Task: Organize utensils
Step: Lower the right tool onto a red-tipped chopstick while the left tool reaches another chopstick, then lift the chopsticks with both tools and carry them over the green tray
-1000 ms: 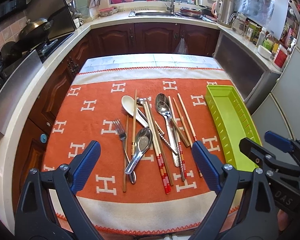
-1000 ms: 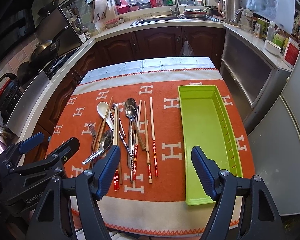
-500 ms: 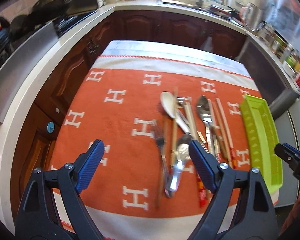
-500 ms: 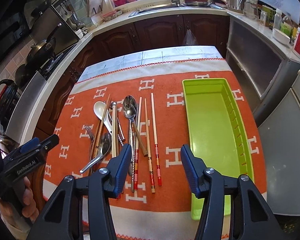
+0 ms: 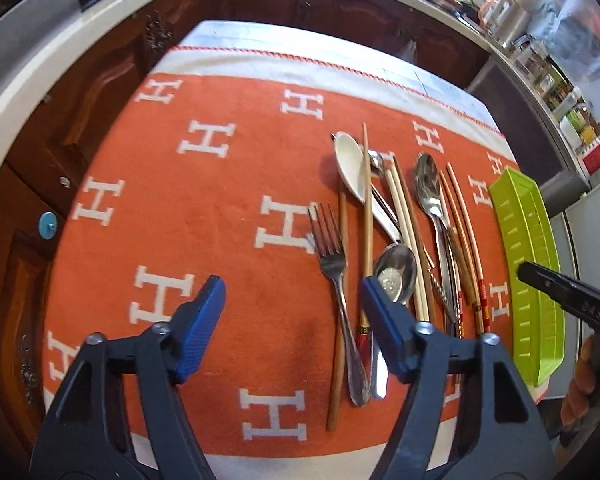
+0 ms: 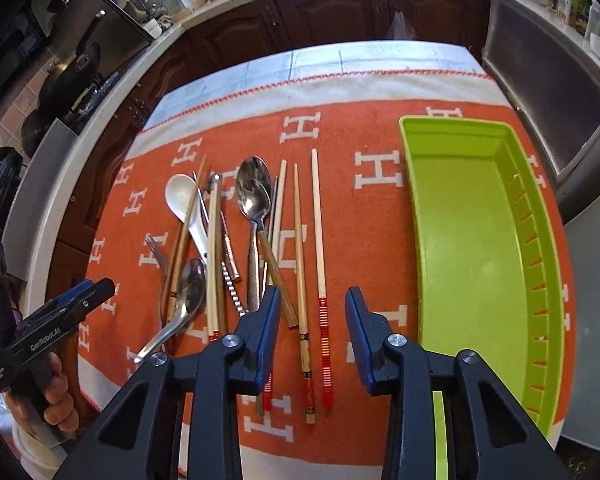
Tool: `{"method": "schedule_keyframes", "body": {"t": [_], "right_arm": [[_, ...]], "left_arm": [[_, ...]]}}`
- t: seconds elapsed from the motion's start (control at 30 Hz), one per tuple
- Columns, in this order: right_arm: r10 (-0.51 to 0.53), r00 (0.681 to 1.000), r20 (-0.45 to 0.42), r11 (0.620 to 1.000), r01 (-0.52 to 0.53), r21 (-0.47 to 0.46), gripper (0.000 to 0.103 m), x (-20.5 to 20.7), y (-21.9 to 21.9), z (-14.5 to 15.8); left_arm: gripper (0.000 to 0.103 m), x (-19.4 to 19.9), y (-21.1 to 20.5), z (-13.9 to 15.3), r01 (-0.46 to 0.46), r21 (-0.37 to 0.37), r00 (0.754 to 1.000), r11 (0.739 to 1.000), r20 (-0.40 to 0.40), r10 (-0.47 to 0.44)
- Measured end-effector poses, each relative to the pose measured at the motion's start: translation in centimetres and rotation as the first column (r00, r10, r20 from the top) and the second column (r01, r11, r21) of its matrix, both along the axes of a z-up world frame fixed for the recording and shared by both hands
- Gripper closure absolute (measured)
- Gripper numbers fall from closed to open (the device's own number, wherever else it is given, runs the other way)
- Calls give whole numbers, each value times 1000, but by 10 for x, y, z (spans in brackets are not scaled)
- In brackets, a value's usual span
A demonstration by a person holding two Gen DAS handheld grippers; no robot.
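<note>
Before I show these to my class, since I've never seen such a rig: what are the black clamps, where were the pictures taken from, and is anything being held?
No robot here: a person holds a hand-held gripper in each hand, each carrying a camera looking along its fingers. One picture comes from the left gripper, the other from the right gripper. On the orange cloth lie a fork, spoons and chopsticks, beside an empty green tray. Both grippers' jaws are closing, with nothing gripped yet.
</note>
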State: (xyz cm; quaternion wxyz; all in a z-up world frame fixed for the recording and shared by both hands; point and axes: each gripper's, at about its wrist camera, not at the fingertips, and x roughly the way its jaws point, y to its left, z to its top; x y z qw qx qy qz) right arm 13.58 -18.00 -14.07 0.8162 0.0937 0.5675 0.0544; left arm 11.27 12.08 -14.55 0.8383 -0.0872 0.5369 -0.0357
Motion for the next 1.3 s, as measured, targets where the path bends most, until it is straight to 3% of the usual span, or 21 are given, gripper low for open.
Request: {"method": "schedule_keyframes", "body": {"t": [0.23,0.4,0.63,0.9,1.03,1.27,1.3], "right_arm": [[-6,999,-49,1000,7,16,78,31,3,-36],[-8,995,-96,999,12,38,80,49,3,-52],[11,990,-139,1000,-9,11,89,68,6,-76],[70,993,-91,991,-79,-103,89,67,32,-80],[87,995,-58,981,-95,-169,96,61,43,-80],[61,997,-38,987,-66,-145,98,55,41,-79],[51,998,-41,989,-56,-133,98,56,41,-79]], "left_arm": [[61,16,-36,1,121,-9,993,993,16,-121],[81,37,-49,-6,167,-55,985,985,-30,-168],[85,61,-58,-15,192,-96,979,977,-58,-198],[85,75,-62,-26,193,-95,976,977,-81,-201],[85,81,-63,-34,180,-79,977,981,-103,-187],[85,85,-70,-46,180,-40,976,983,-121,-183],[92,86,-72,-48,176,-31,976,984,-126,-179]]}}
